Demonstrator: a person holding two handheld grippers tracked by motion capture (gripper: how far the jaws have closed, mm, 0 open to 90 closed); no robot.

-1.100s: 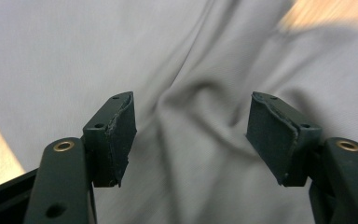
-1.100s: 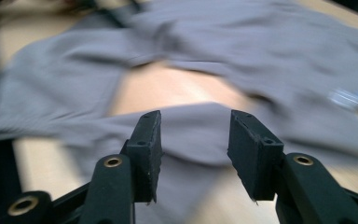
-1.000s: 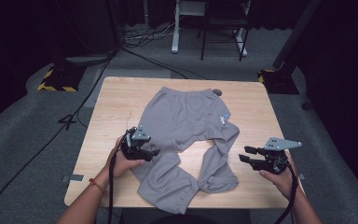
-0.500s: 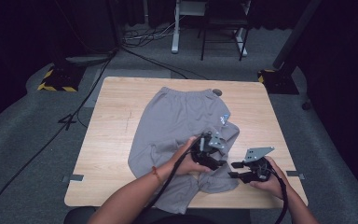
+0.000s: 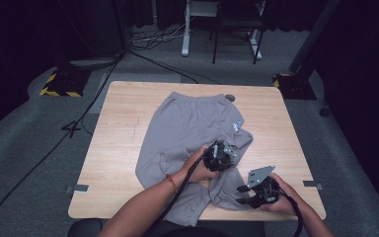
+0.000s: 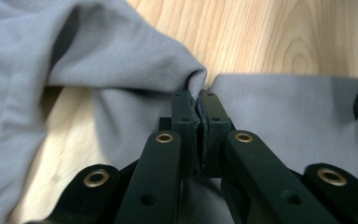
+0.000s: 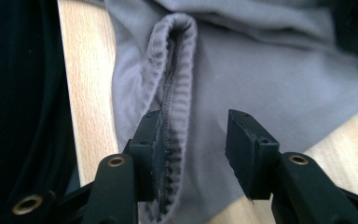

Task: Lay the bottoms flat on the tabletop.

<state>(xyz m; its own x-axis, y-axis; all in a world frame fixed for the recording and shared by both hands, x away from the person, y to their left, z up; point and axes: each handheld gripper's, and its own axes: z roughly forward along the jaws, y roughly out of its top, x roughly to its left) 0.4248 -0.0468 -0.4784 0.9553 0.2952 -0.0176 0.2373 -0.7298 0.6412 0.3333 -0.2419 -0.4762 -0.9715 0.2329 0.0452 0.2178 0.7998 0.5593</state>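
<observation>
Grey sweatpants [image 5: 187, 123] lie on the wooden table [image 5: 118, 133], waistband at the far side, legs toward me. My left gripper [image 5: 221, 156] has reached across to the right leg. In the left gripper view, that gripper [image 6: 198, 100] has just closed its jaws and is shut on a raised fold of the grey fabric [image 6: 121, 51]. My right gripper [image 5: 245, 199] is at the leg's end near the front edge. It [image 7: 193, 126] stands open with the ribbed cuff [image 7: 175, 56] between its jaws, against the left pad and apart from the right one.
A small dark round object [image 5: 230, 98] sits at the table's far edge. Bare wood lies left of the pants. A yellow-and-black striped base [image 5: 59, 86], cables and furniture legs [image 5: 185, 29] stand on the floor beyond the table.
My left gripper swept from the table's left side across to the right leg and shut on a fold. The right gripper moved inward and lower, to the cuff.
</observation>
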